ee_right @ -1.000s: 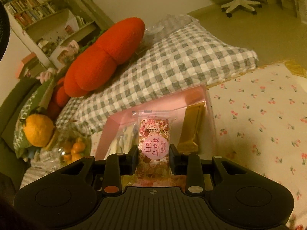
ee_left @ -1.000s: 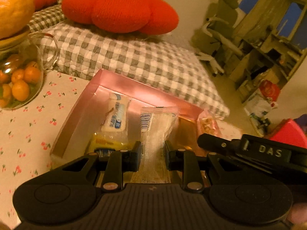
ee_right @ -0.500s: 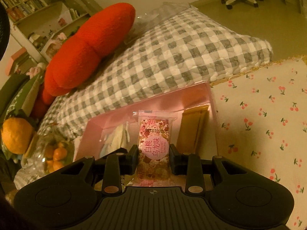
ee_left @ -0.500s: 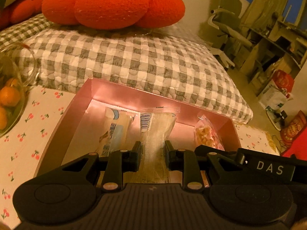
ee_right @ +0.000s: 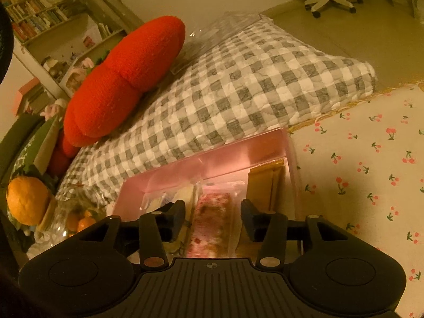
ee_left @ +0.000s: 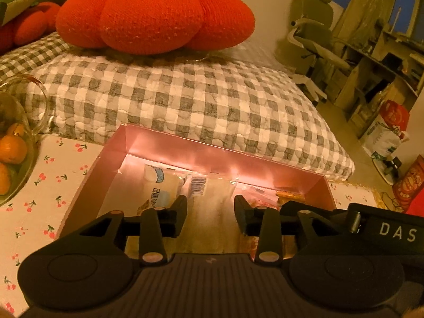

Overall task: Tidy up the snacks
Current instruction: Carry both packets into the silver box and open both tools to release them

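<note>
A pink box [ee_left: 212, 156] sits on the cherry-print tablecloth, also seen in the right wrist view as the pink box [ee_right: 212, 164]. My left gripper [ee_left: 210, 212] hangs over it with jaws opening; a clear pale snack packet [ee_left: 209, 212] lies in the box between the fingers, free of the pads. A white-and-blue packet [ee_left: 159, 185] lies to its left. My right gripper [ee_right: 212, 217] is opening too, and the pink flowered packet [ee_right: 209, 217] lies loose in the box between its fingers. A gold packet [ee_right: 265, 185] rests along the box's right wall.
A grey checked cushion [ee_left: 185, 100] with a red knitted pillow [ee_left: 153, 16] lies right behind the box. A glass jar of small oranges [ee_left: 13, 148] stands at the left. The cherry-print cloth [ee_right: 371, 172] extends right of the box. An office chair [ee_left: 315, 39] and shelves stand far back.
Both grippers came down over the pink box, then their jaws spread. The clear packet and the pink flowered packet left the pads and now lie in the box.
</note>
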